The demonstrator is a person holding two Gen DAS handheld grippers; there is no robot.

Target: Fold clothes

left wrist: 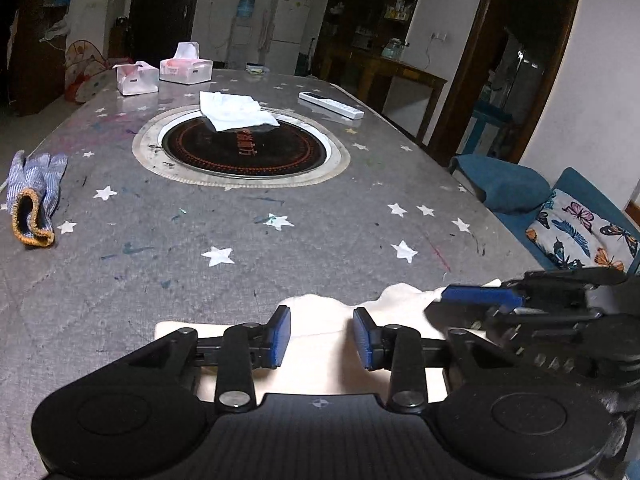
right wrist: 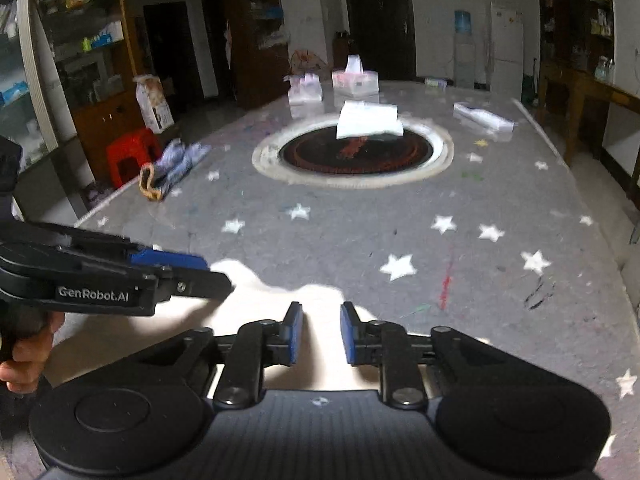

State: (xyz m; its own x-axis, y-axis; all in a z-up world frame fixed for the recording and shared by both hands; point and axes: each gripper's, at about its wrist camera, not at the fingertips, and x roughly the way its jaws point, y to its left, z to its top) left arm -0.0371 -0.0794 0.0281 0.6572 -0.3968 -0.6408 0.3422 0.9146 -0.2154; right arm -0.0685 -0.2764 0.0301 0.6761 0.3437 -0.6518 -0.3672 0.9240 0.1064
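Note:
A cream-white garment [left wrist: 320, 336] lies folded on the near edge of the grey star-patterned table [left wrist: 280, 240]. It also shows in the right wrist view [right wrist: 320, 336]. My left gripper [left wrist: 322, 336] hovers over it with its blue pads apart and nothing between them. My right gripper [right wrist: 322, 334] is just to the right over the same garment, also open and empty. Each gripper shows from the side in the other's view, the right gripper [left wrist: 480, 298] and the left gripper [right wrist: 176, 264].
A round black hotplate [left wrist: 244, 148] sits in the table's middle with a white cloth [left wrist: 234, 110] on its far rim. A blue work glove [left wrist: 34, 196] lies at left. Tissue boxes [left wrist: 186, 66] and a remote [left wrist: 330, 105] lie far back. A blue sofa [left wrist: 560, 208] stands right.

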